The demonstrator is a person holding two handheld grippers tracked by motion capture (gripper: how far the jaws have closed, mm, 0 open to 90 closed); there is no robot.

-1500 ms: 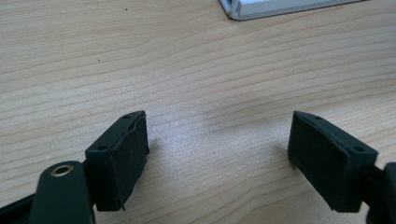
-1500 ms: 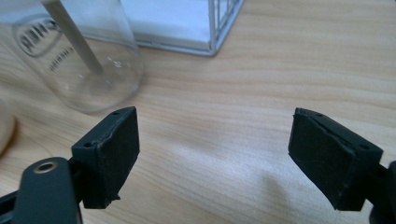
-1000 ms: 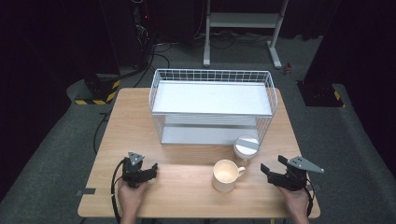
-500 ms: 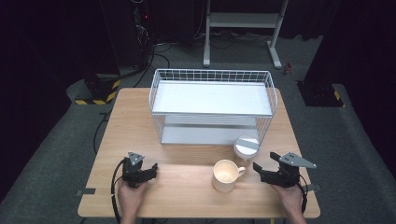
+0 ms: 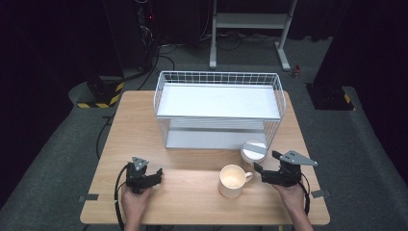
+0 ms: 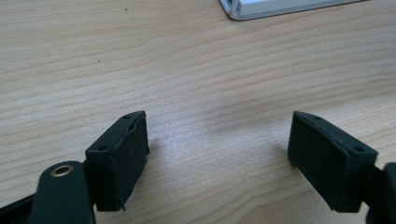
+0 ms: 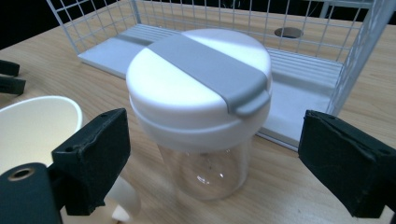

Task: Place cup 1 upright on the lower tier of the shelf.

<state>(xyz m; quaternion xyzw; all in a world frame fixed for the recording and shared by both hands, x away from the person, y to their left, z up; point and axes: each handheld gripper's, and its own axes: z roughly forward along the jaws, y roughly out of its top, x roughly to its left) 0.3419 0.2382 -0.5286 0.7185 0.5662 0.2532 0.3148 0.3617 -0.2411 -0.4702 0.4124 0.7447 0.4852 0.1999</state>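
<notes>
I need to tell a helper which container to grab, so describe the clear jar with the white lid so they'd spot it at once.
Find the white wire rack on the wooden table; the jar stands upright just outside its front right corner. Beside it sits a cream mug, open-topped with a handle. The jar alone has a clear body and a white lid crossed by a grey band.

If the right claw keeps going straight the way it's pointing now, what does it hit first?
Most likely the clear jar with the white lid, which stands straight ahead of the open right claw. The cream mug sits just off to one side, and the wire rack lies behind the jar. Depth is hard to judge.
</notes>
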